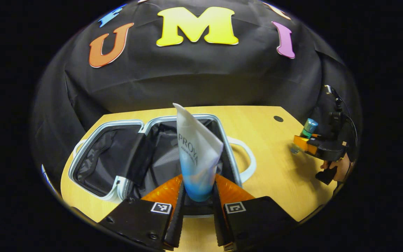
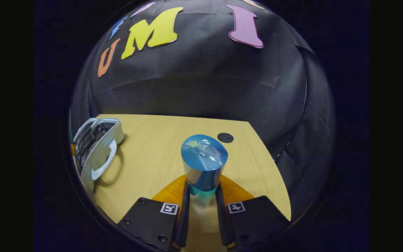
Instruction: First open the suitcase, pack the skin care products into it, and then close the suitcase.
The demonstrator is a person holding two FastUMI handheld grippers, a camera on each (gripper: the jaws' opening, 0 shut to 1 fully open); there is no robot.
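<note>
In the left gripper view we see the left gripper (image 1: 198, 196) clamped on a white-to-blue squeeze tube (image 1: 197, 157), both fingers pressing its blue lower end, crimped flat end pointing up. The tube hangs over the open light-grey hard-shell suitcase (image 1: 107, 189), which lies flat on the light wooden table (image 1: 275, 168), both halves showing dark fabric lining (white carry handle on the side facing the other gripper). The tube is above the half nearer that handle; we cannot tell if it touches the lining.

Farther off at the table's right edge we see the right gripper (image 1: 304, 141) in a hand (image 1: 343, 168), carrying a small bottle with a blue cap.

In the right gripper view the right gripper (image 2: 203, 201) is closed on that glossy blue-capped cylindrical bottle (image 2: 204, 168), fingers pinching its teal lower body, cap toward the camera. It sits above bare table (image 2: 152, 154), well apart from the suitcase (image 2: 98, 150) at the far left. A round dark grommet hole (image 2: 225, 137) lies just beyond the bottle.
</note>
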